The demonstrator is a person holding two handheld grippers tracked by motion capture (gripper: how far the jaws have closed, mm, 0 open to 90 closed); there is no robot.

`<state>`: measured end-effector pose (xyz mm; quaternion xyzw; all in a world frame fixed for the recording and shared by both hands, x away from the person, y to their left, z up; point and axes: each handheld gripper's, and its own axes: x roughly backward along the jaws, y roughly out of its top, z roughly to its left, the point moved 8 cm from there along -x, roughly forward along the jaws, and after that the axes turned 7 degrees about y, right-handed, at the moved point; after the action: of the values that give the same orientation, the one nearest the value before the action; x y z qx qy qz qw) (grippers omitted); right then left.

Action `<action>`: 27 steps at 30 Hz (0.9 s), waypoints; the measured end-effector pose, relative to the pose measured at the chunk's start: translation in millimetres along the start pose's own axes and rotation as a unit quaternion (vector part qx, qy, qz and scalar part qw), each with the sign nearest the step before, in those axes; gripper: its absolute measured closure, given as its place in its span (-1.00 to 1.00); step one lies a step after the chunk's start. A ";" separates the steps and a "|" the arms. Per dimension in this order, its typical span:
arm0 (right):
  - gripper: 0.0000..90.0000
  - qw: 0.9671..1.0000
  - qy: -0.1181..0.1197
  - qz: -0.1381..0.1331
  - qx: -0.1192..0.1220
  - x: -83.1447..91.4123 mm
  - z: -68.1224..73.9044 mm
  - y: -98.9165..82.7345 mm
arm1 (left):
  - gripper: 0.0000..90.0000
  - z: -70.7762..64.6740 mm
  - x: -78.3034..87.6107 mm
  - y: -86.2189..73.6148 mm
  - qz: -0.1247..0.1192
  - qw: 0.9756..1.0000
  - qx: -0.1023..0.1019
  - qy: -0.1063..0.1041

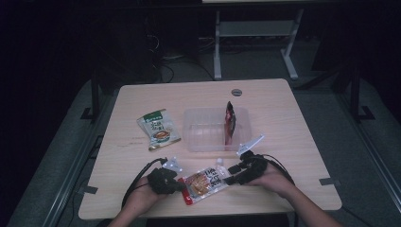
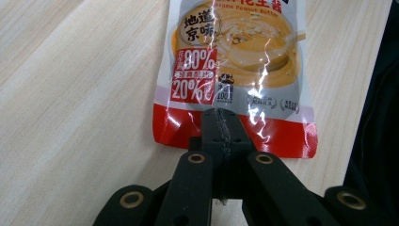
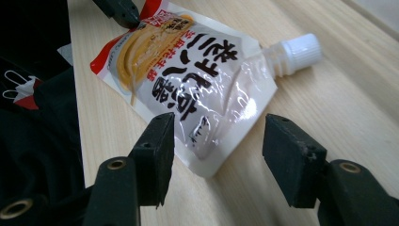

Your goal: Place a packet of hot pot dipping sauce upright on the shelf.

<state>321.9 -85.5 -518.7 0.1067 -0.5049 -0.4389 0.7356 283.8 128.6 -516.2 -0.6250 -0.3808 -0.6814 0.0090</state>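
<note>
The spouted sauce pouch (image 1: 204,182) lies flat on the wooden surface (image 1: 283,123), near its front edge, between the person's two hands. Its red bottom seam points to the left and its white screw cap (image 3: 296,52) to the right. The left hand-held gripper (image 2: 221,123) is clenched on that red seam, jaws pressed together over the foil. The right hand-held gripper (image 3: 217,141) is released: its jaws stand apart at the cap end, the pouch's corner lying between them with neither pad pressing on it. Behind the pouch, at mid-surface, sits a clear plastic tray (image 1: 203,137) with a dark red packet (image 1: 230,122) standing upright inside at its right. A green-and-white packet (image 1: 158,128) lies flat just left of the tray
</note>
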 end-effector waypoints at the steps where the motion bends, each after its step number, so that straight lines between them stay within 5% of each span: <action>1: -0.04 1.000 0.001 0.003 0.001 -1.6 0.0 0.4 | 1.00 0.1 0.0 0.1 0.000 1.000 0.000 -0.001; 10: -0.04 1.000 -0.003 0.006 -0.005 -3.0 -3.7 2.5 | 1.00 0.5 -0.2 0.3 -0.003 1.000 0.003 -0.002; 27: 0.03 1.000 0.027 -0.006 -0.007 -12.5 -2.3 7.2 | 1.00 0.3 -0.7 0.8 -0.003 1.000 0.012 -0.008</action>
<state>326.4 -72.5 -523.6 0.1168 -0.4810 -0.4439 0.7470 284.6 127.8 -516.4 -0.6291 -0.3912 -0.6717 0.0114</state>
